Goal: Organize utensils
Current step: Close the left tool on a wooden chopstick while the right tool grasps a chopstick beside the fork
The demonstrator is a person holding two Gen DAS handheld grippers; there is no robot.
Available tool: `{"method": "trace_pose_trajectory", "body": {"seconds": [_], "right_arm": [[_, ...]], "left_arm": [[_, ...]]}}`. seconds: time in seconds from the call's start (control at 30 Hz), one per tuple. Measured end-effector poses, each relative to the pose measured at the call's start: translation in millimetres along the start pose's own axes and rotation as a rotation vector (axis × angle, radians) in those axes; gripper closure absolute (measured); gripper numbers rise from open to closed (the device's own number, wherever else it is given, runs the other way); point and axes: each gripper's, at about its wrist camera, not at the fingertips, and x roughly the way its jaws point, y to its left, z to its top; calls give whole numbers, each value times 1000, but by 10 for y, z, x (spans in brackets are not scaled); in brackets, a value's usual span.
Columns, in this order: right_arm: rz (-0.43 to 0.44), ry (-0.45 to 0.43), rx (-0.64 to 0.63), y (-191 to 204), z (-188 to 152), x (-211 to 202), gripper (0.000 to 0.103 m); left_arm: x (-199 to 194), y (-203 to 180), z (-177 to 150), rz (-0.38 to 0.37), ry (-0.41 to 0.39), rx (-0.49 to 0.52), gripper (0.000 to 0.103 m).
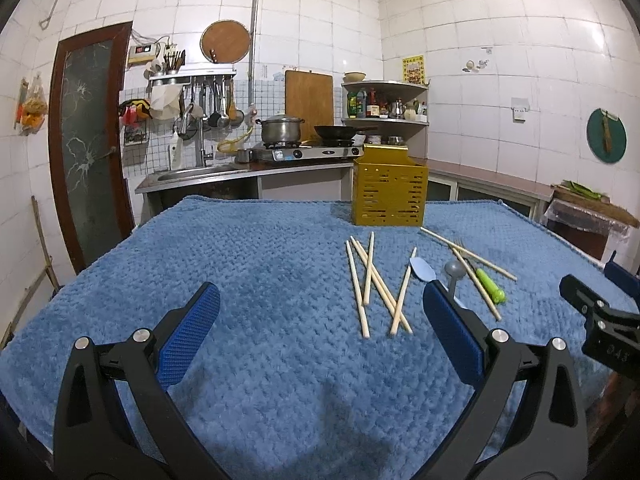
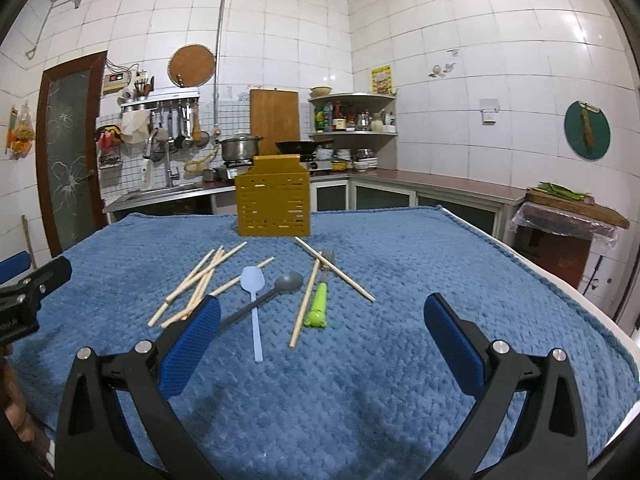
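On blue towel (image 2: pixel 400 360) at 12 o'clock, chopsticks (image 2: pixel 200 280), spoons (image 2: pixel 252 300), fork (image 2: pixel 318 300) lie outside yellow holder (image 2: pixel 273 208); we judge nothing sorted; left gripper (image 1: pixel 320 336) and right gripper (image 2: pixel 322 336) both spread, empty.

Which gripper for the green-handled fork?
Right. The green-handled fork lies between the open right gripper's fingers, near centre; from the left gripper it sits far right, beyond the pale-blue plastic spoon.

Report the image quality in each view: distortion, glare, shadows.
Left wrist view: strong fisheye bend in the wall tiles, dark vignette corners, sharp chopsticks, soft shadow on the blue towel. Right wrist view: same curvature, glare on upper-right tiles, yellow holder crisp, faint shadow near the bottom.
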Motion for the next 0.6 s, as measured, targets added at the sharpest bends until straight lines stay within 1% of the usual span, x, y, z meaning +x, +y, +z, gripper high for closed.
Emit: {"method": "trace_pose_trajectory", "body": {"seconds": [0.13,0.17,0.27,0.4,0.47,0.53,0.6], "right_arm": [[24,9,-12,12,138,39,4],[25,9,-18,18,173,50,4],[10,22,-33,28,294,131,4],[22,46,-38,32,458,291,4],[31,61,-35,21,533,371,4],[37,85,-29,13,615,486,4],[23,105,-36,5,687,603,4]], "left_arm": [[127,18,141,-2,32,-11,5],[178,8,193,0,43,-11,5],[291,38,323,-26,84,-27,5],[406,38,500,-15,90,-17,5],[490,26,581,-24,104,-8,5],[642,28,663,-45,150,-10,5],[752,56,728,-52,164,-22,5]]}}
